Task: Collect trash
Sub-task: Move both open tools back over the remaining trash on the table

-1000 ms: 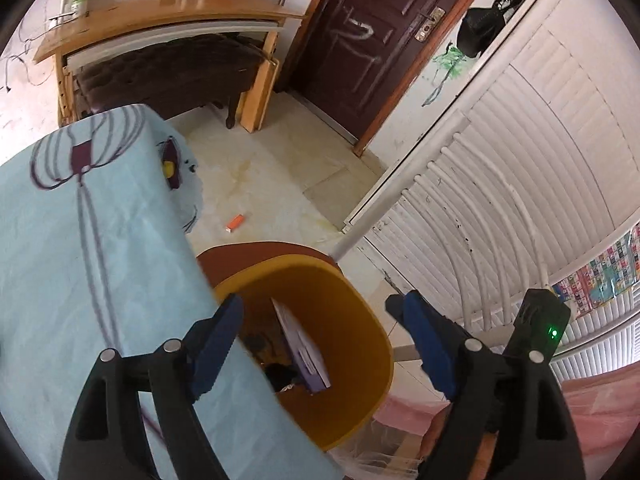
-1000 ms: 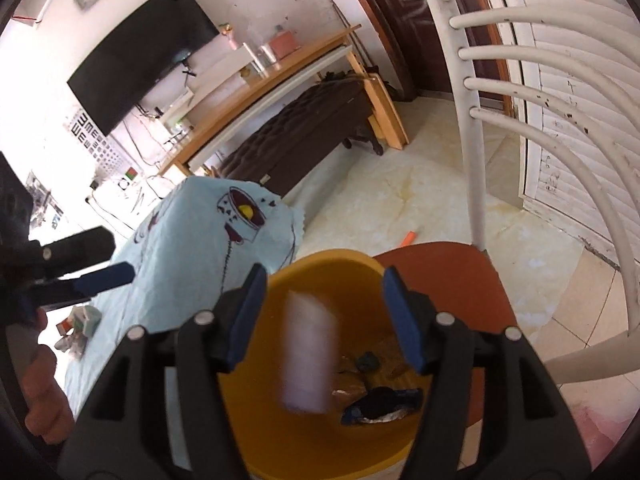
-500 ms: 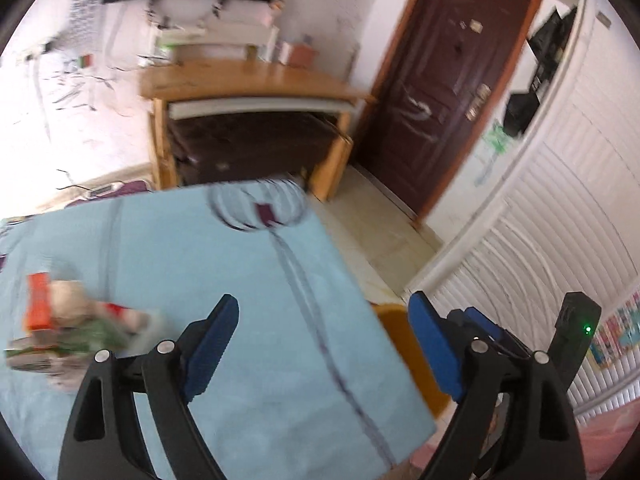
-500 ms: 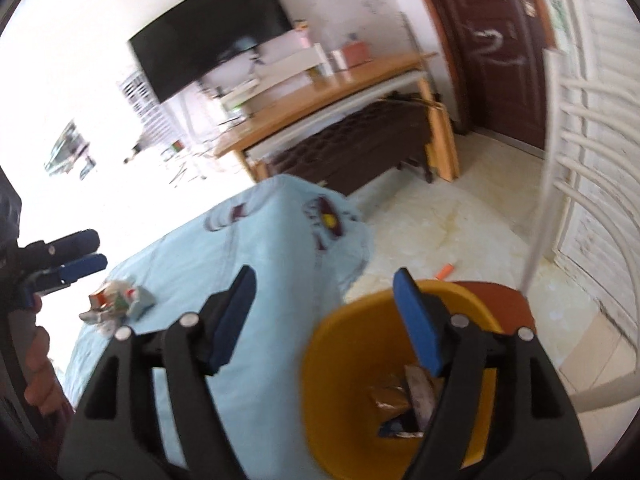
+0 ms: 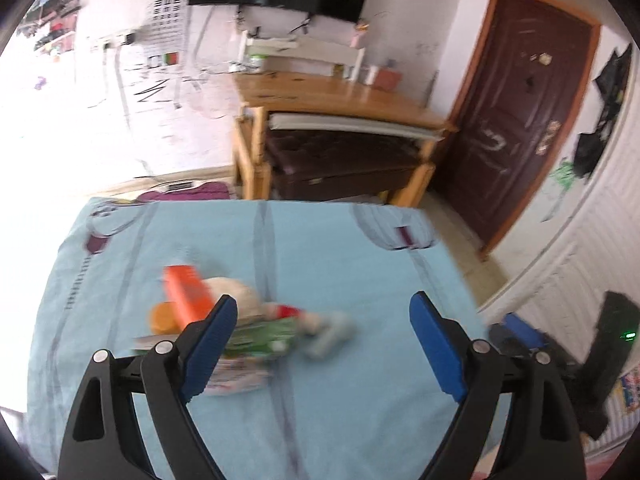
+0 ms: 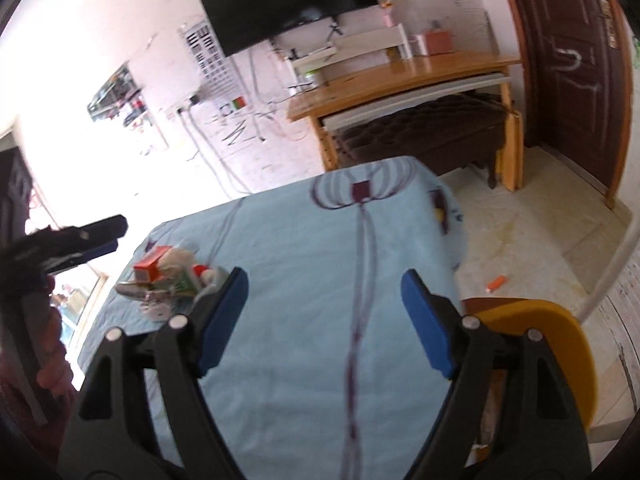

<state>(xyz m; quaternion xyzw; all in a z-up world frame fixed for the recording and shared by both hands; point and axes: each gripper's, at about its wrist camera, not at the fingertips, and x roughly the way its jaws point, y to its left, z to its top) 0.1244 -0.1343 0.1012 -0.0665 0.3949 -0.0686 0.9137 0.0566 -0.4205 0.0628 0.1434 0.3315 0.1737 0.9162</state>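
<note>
A blurred pile of trash (image 5: 240,324) lies on the light blue tablecloth (image 5: 340,248): an orange carton (image 5: 188,292), a white crumpled wad (image 5: 236,292), green and red wrappers. My left gripper (image 5: 324,344) is open and empty, just right of the pile and above the cloth. My right gripper (image 6: 324,320) is open and empty over the table's right part. The pile (image 6: 168,276) also shows far left in the right wrist view. The yellow bin (image 6: 556,344) stands at the table's right edge, its inside hidden.
A wooden desk (image 5: 340,96) with a dark bench under it stands behind the table, a dark door (image 5: 516,120) to its right. A small orange item (image 6: 497,283) lies on the tiled floor. A white chair frame (image 6: 616,264) rises beside the bin.
Both grippers have swung left from over the yellow bin to over the table. The white piece that was falling into the bin is out of sight. The trash pile has come into view.
</note>
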